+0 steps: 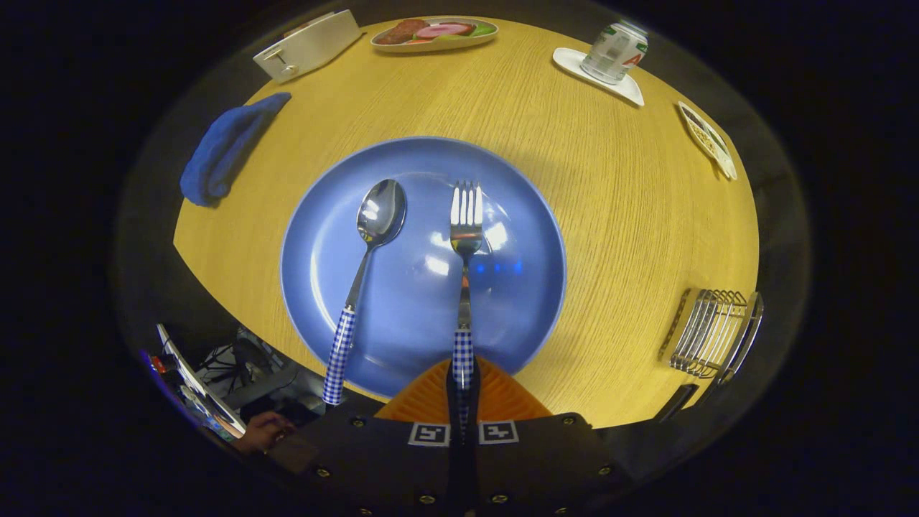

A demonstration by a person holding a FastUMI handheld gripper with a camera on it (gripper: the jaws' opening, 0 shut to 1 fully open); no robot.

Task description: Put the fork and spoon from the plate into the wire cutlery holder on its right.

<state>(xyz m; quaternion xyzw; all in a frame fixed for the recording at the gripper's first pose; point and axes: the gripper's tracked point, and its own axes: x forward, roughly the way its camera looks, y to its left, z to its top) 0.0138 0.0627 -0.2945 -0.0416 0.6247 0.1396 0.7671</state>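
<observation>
Looking down along my gripper (463,384), I see a round wooden table (632,237) with pale yellow grain, ringed by dark surroundings; at about seven o'clock, off the table's edge, there is a clutter of cables and equipment and a person's hand (264,431). A blue plate (423,266) sits in the middle of the table, just ahead of the fingers. On it lies the spoon (365,267) at about ten o'clock from the fingers, its shiny bowl pointing away from me and its blue-and-white checked handle overhanging the near rim. The fork (465,269) lies beside it, apart from it, tines pointing to twelve o'clock, with a matching checked handle that runs straight back between my fingers; they look closed tight on that handle end, both sides pressing it. The wire cutlery holder (711,334) stands at three o'clock from the plate, near the table's edge, well apart from it. Farther off I see a folded blue cloth (226,147) at ten o'clock, a white box (309,44) at eleven, a dish of food (434,32) at twelve, and a can (614,52) on a white coaster (635,92) at one o'clock.
</observation>
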